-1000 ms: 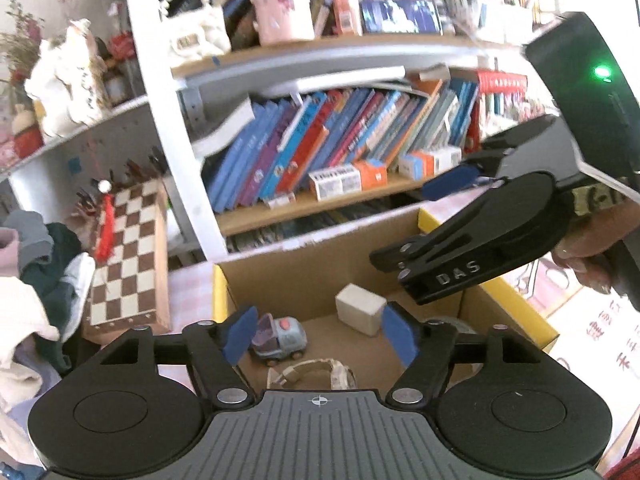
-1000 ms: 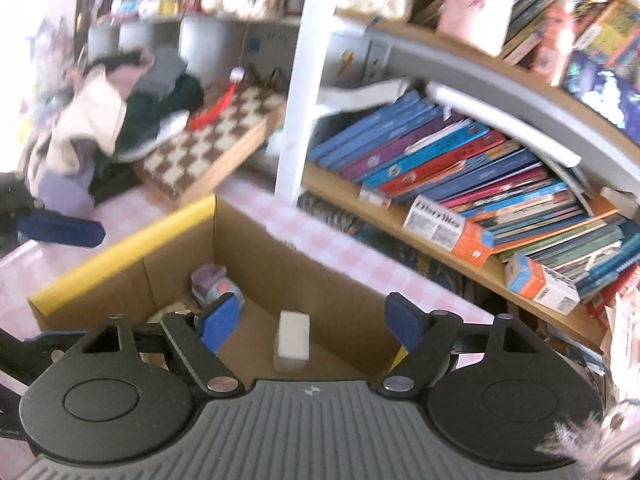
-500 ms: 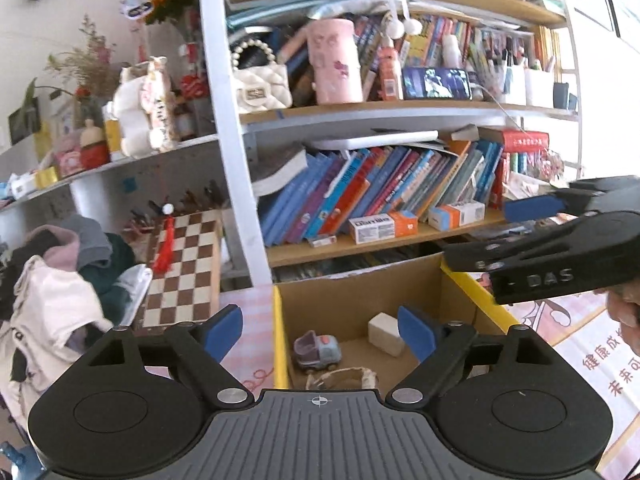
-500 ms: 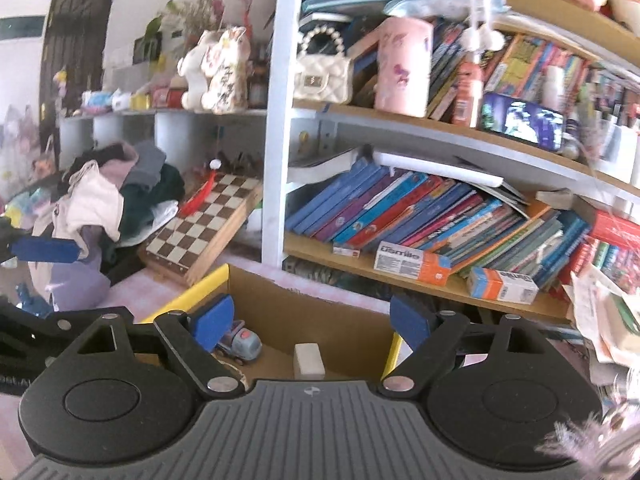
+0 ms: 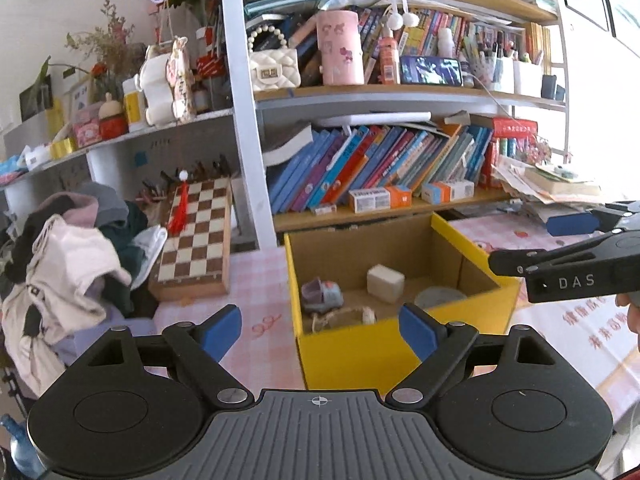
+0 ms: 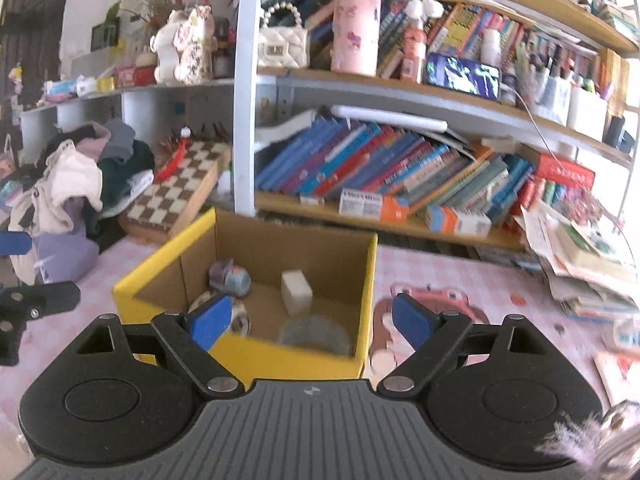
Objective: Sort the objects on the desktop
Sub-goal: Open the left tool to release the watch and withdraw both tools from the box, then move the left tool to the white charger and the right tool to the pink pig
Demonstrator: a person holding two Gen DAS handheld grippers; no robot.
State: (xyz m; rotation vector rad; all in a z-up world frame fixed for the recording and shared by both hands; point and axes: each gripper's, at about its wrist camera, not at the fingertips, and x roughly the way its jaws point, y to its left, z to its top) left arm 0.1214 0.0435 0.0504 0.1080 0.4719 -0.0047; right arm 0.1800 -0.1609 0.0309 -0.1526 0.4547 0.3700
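Observation:
A yellow-edged cardboard box (image 5: 352,354) stands on the pink checked tablecloth. Inside it lie a small toy car (image 5: 322,295), a white block (image 5: 385,283), a grey round disc (image 5: 438,297) and a beige strap-like item (image 5: 344,316). My left gripper (image 5: 320,330) is open in front of the box's near wall, with nothing held. My right gripper (image 6: 311,320) hovers short of the same box (image 6: 168,258); its jaws are opening, with nothing between the pads. The right view shows the car (image 6: 230,278), the block (image 6: 296,294) and the disc (image 6: 314,334).
Behind the box a bookshelf (image 5: 380,168) is packed with books and small cartons. A chessboard (image 5: 196,236) leans beside a pile of clothes (image 5: 72,248) on the left. A pink mat (image 6: 428,300) and a paper stack (image 6: 580,256) lie to the right.
Both grippers have drawn back from over the box, which now sits farther ahead with its front wall in view. Both pairs of jaws stand wider than before.

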